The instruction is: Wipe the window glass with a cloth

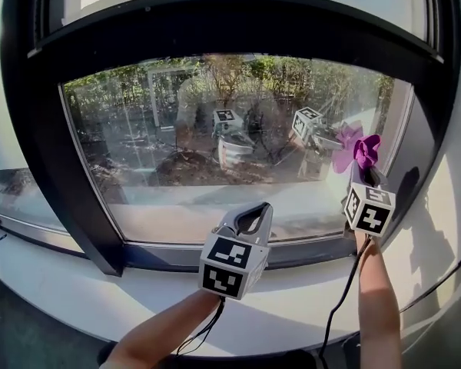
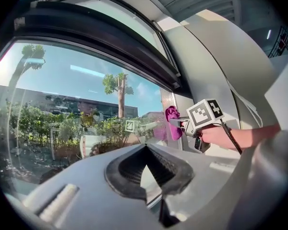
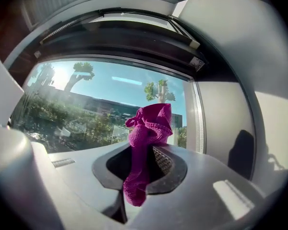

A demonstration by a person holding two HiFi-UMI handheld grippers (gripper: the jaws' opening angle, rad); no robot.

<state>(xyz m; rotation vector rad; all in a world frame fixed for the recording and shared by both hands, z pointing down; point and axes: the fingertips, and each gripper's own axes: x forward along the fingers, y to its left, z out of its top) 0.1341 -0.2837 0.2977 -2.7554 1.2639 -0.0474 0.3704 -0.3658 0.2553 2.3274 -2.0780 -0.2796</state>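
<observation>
At the right edge of the window glass (image 1: 154,129), the right claw (image 1: 366,167) is pinching the cloth (image 1: 366,149), pane stretching leftward; the left claw (image 1: 264,207), pressed together empty, is hovering lower.

Cloth (image 3: 146,143) magenta, knit-textured; window frame (image 1: 54,167) black; sill (image 1: 138,290) white; left claw (image 1: 255,214) and right claw (image 1: 366,174) grey with black ribbed pads (image 3: 165,159); their marker cubes (image 1: 230,264) white with black square patterns; sky (image 3: 125,87) beyond glass (image 1: 215,129) blue, foliage (image 2: 33,123) green.
</observation>
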